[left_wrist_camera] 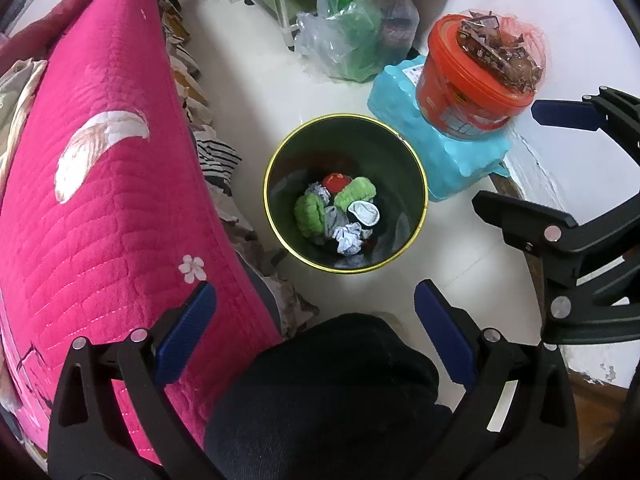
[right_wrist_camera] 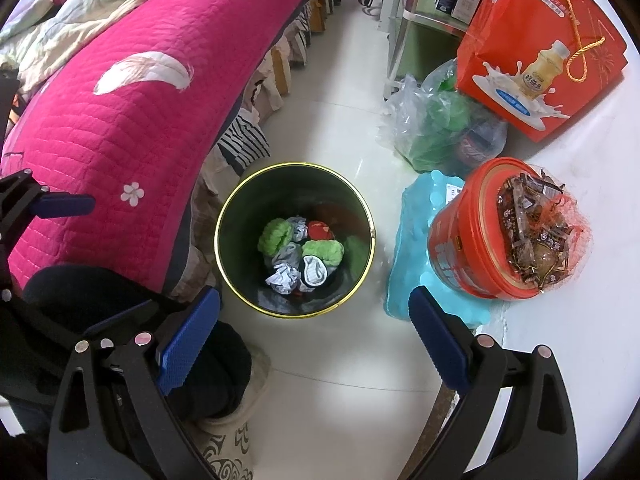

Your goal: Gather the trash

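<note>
Both grippers hang spread and empty: left gripper (left_wrist_camera: 316,332) at lower centre, right gripper (right_wrist_camera: 314,334) likewise. Mid-frame, the bin (left_wrist_camera: 416,168) on the floor holds crumpled paper (left_wrist_camera: 349,239). Drop looks done; next calls for finding remaining trash

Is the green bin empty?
No, the bin holds crumpled paper and green fuzzy things at its bottom.

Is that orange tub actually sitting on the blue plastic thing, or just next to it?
Touching. In the left wrist view the orange tub rests directly on top of the blue plastic pack, with no gap under its base.
</note>
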The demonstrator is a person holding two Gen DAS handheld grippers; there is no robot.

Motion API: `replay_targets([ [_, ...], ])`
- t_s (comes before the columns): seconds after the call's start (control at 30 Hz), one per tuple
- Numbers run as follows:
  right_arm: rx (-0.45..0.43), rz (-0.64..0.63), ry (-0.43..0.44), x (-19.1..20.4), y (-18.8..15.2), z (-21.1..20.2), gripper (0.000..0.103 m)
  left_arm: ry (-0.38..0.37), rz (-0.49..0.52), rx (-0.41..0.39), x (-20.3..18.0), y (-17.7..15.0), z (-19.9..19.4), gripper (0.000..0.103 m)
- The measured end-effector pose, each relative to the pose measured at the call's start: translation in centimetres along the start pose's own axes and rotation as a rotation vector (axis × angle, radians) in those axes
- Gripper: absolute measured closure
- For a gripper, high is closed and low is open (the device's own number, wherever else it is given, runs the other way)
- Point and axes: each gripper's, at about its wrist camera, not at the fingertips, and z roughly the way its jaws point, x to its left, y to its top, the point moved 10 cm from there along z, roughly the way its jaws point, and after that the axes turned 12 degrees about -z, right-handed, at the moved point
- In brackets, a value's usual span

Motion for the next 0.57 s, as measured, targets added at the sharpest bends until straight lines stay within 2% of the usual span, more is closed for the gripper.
replay_targets([
  [0.57,0.019,-0.027,-0.049,-0.09,-0.27,0.11,0.012,0.067,-0.007,-0.027,0.65,0.55,-0.7,0.006],
])
